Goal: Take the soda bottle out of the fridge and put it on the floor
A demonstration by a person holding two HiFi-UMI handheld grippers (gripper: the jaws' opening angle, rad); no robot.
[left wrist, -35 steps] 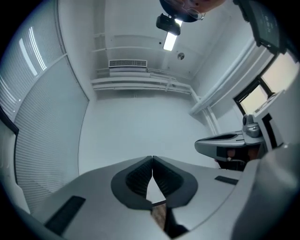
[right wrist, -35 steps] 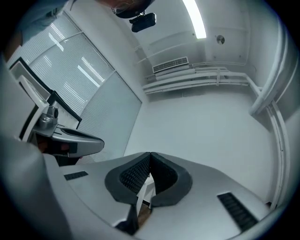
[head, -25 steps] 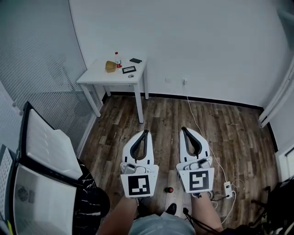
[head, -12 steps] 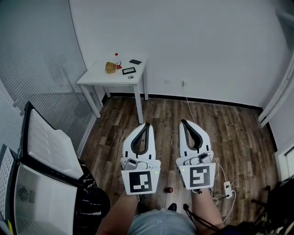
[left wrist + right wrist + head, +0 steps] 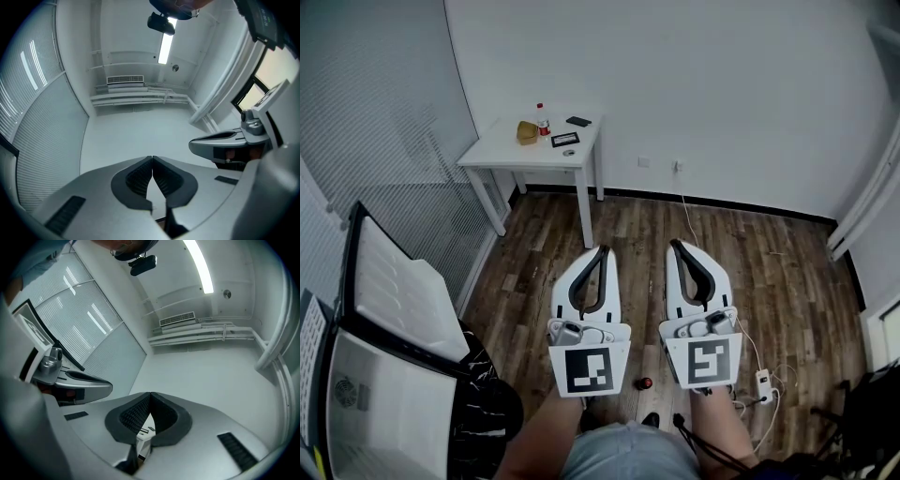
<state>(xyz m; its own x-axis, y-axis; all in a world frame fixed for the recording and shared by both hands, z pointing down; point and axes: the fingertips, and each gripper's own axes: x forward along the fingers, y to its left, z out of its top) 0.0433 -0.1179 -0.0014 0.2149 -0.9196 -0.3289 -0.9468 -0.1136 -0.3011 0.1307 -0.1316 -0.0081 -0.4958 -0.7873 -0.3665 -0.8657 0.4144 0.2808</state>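
the person holds the two tools side by side in front of the body, above the wooden floor (image 5: 787,281), and both point away from the person and a little upward. the left claw (image 5: 601,250) is closed: in the left gripper view its dark ribbed pads (image 5: 138,180) meet at the tip and nothing is between them. the right claw (image 5: 676,246) is closed in the same way and is also empty. the only bottle (image 5: 542,120) in view, a small one with a red cap, stands upright on the white desk (image 5: 502,155) in the far corner of the room, well apart from both claws. just beside it on the left lies a brown lump (image 5: 526,132), and to its right are a black phone (image 5: 577,121), a dark flat frame (image 5: 564,140) and a small round thing (image 5: 570,153). at the left edge, near the person, stands a white box with black edges and an open door, which seems to be the fridge (image 5: 394,300); i cannot see inside it. on the floor between the person's arms lies a small red thing (image 5: 646,383), and to the right of it is a white power strip (image 5: 765,386) with a cable. both gripper views look up at the ceiling with a long lamp (image 5: 164,47) and an air vent (image 5: 124,80).
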